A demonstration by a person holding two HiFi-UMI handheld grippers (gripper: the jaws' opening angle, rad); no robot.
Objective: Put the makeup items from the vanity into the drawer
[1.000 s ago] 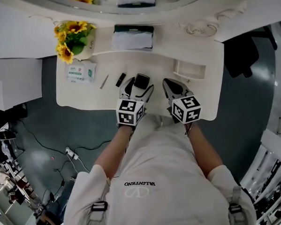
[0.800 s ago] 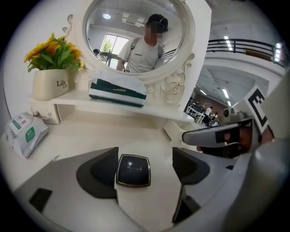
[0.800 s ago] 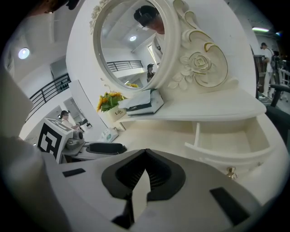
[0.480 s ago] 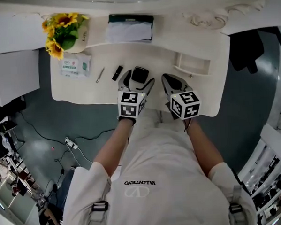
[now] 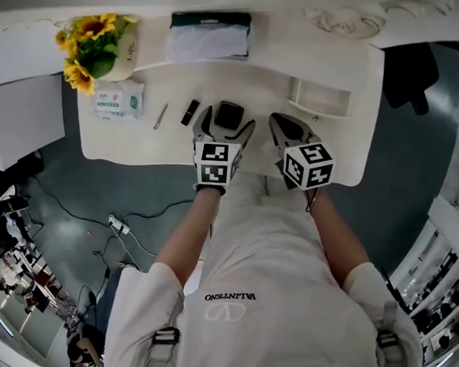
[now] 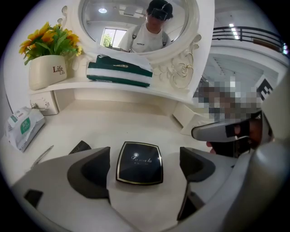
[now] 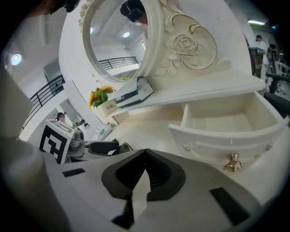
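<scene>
A square black compact (image 6: 139, 163) with a gold rim lies flat on the white vanity top (image 5: 135, 142). My left gripper (image 5: 225, 125) straddles the compact (image 5: 228, 114). Its jaws are opening, and a gap shows between each pad and the compact. Left of it lie a small black tube (image 5: 190, 112) and a slim metal tool (image 5: 161, 116). My right gripper (image 5: 282, 124) hovers just right of the left one, shut with nothing between its pads (image 7: 156, 174). The small white drawer (image 7: 217, 138) stands pulled open and looks empty, to the right gripper's front right.
A packet of wipes (image 5: 118, 99) and a pot of sunflowers (image 5: 92, 48) sit at the left. A green-and-white folded bundle (image 5: 209, 34) rests on the raised shelf under the oval mirror (image 6: 136, 22). The drawer's brass knob (image 7: 232, 161) faces me.
The left jaws have spread wider around the compact, which stays on the vanity top. The right gripper has hardly moved. The head view has tilted slightly.
</scene>
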